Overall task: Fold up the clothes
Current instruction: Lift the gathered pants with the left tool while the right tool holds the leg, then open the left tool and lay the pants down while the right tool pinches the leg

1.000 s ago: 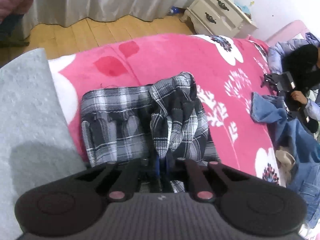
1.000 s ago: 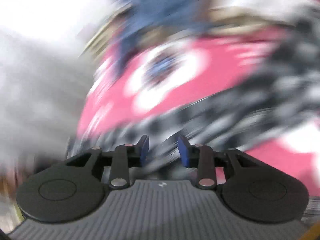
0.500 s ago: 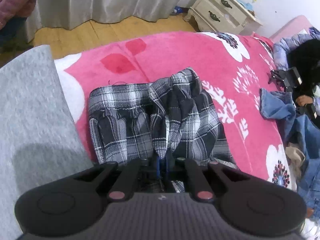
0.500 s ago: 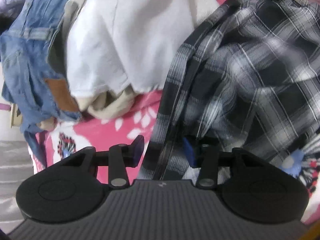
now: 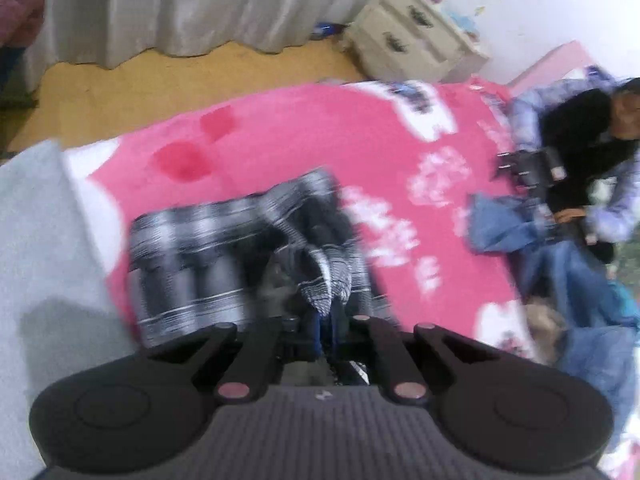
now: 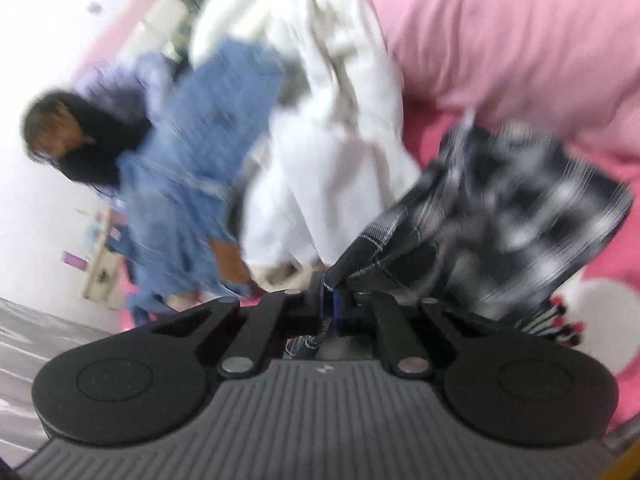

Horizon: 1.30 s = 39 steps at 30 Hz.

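Plaid shirt (image 5: 248,248) lies bunched on the pink flowered blanket (image 5: 280,136), part flat, part heaped toward its right side. Left gripper (image 5: 326,322): fingers drawn together on a fold of the near hem. Right gripper (image 6: 330,304): likewise pinched tight on a dark plaid edge, cloth trailing down between the fingers. Both views smeared, so detail is poor.

Risks, as I judge them:
- Each grip catches only a thin edge; a quick pull could slide the fabric out.
- Layers look doubled in the heap, so one gripper may hold two plies and drag the fold crooked.
- White garment (image 6: 332,120) and denim (image 6: 192,160) sit just beside the shirt; a wide swing could snag them.
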### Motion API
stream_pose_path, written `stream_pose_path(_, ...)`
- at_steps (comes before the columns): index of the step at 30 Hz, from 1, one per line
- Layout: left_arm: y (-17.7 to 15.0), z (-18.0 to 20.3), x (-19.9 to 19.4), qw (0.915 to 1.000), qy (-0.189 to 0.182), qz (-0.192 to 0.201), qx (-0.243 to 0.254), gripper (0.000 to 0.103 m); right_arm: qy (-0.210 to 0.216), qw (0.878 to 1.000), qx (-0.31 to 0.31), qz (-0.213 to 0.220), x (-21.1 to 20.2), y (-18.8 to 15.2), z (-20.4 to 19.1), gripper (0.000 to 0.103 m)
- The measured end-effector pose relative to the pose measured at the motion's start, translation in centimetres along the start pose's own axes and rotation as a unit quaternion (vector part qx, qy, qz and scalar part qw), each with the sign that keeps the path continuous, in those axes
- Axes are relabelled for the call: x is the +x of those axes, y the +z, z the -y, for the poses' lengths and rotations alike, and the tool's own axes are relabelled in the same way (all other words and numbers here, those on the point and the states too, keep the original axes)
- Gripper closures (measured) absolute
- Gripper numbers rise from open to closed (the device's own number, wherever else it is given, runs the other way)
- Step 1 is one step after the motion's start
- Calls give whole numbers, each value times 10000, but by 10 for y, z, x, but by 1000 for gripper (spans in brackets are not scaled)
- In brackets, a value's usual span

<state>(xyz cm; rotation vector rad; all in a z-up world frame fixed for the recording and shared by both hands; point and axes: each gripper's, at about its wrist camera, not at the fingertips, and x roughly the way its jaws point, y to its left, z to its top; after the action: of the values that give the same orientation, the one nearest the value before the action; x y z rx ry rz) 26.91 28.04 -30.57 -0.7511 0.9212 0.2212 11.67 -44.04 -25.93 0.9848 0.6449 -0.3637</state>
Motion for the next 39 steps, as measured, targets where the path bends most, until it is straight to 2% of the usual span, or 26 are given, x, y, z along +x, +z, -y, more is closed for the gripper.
stream_pose_path(1, 2, 9, -6, 9999, -135, 35, 95, 98, -49, 10000, 37, -51, -6, -5, 5, 101)
stream_pose_path(6, -6, 9, -30, 9985, -66, 2, 548, 98, -444, 9976, 271, -448, -27, -45, 36, 101)
stream_pose_path(11, -25, -49, -16, 9953, 871, -349, 241, 98, -839, 9916, 504, -843, -47, -86, 67, 101)
stream_pose_path(13, -26, -60, -13, 9944, 978, -380, 144, 98, -996, 9882, 597, -1001, -56, -102, 80, 101)
stream_pose_path(15, -24, -51, -25, 9951, 881, -218, 391, 98, -1152, 9842, 690, -1157, -64, -118, 92, 101)
stream_pose_path(19, -21, -35, -47, 9928, 733, 103, 943, 98, -912, 9912, 172, -948, -73, -111, 69, 101)
stream_pose_path(20, -20, -33, -44, 9912, 806, 117, 1042, 98, -913, 9914, 73, -938, -76, -111, 67, 101)
stream_pose_path(22, -20, -38, -27, 9869, 1091, -35, 1191, 98, -983, 9898, -36, -1029, -73, -116, 69, 101)
stream_pose_path(24, -22, -46, -5, 9806, 1430, -395, 1282, 97, -1111, 9859, -38, -1248, -61, -127, 79, 100)
stream_pose_path(27, -23, -45, -1, 9790, 1451, -487, 1347, 87, -1297, 9800, -39, -1506, -45, -147, 93, 100)
stream_pose_path(29, -21, -37, -12, 9760, 1543, -303, 1507, 70, -1396, 9773, -82, -1589, -41, -157, 102, 97)
stream_pose_path(32, -17, -21, -34, 9710, 1659, 76, 1718, 66, -1355, 9760, 88, -1701, -42, -162, 113, 95)
stream_pose_path(34, -24, 1, -44, 9677, 1459, 241, 2041, 63, -1295, 9766, 219, -1701, -50, -161, 119, 89)
stream_pose_path(36, -33, 23, -54, 9627, 1239, 399, 2373, 61, -1232, 9799, 277, -1547, -65, -156, 121, 78)
stream_pose_path(38, -54, 50, -49, 9553, 797, 235, 2837, 58, -1149, 9837, 336, -1343, -78, -149, 124, 75)
stream_pose_path(39, -70, 65, -43, 9505, 515, 31, 3066, 58, -1093, 9858, 371, -1217, -83, -144, 125, 73)
